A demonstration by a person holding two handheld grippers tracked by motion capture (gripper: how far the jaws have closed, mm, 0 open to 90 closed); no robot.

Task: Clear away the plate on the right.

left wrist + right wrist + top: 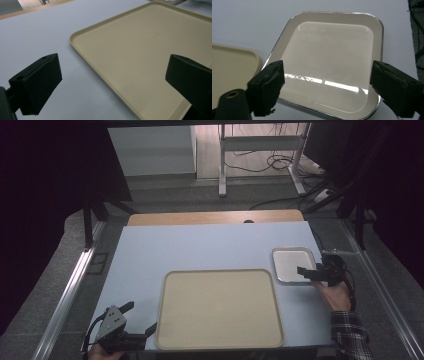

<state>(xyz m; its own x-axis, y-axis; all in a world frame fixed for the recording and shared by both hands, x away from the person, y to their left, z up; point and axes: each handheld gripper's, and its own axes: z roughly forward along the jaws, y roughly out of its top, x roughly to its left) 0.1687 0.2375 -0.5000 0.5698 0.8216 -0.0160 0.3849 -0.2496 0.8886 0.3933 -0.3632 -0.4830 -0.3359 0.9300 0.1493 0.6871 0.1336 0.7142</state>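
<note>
On the pale blue tabletop (200, 250), the small metal tray (293, 264) sits near the right edge, just beside the far right corner of the large beige tray (219, 308). The right tool (306, 273) hangs over the metal tray's near rim, jaws apart, nothing gripped. The left tool (142, 320) rests at the beige tray's near left corner, jaws wide apart and empty.
</note>
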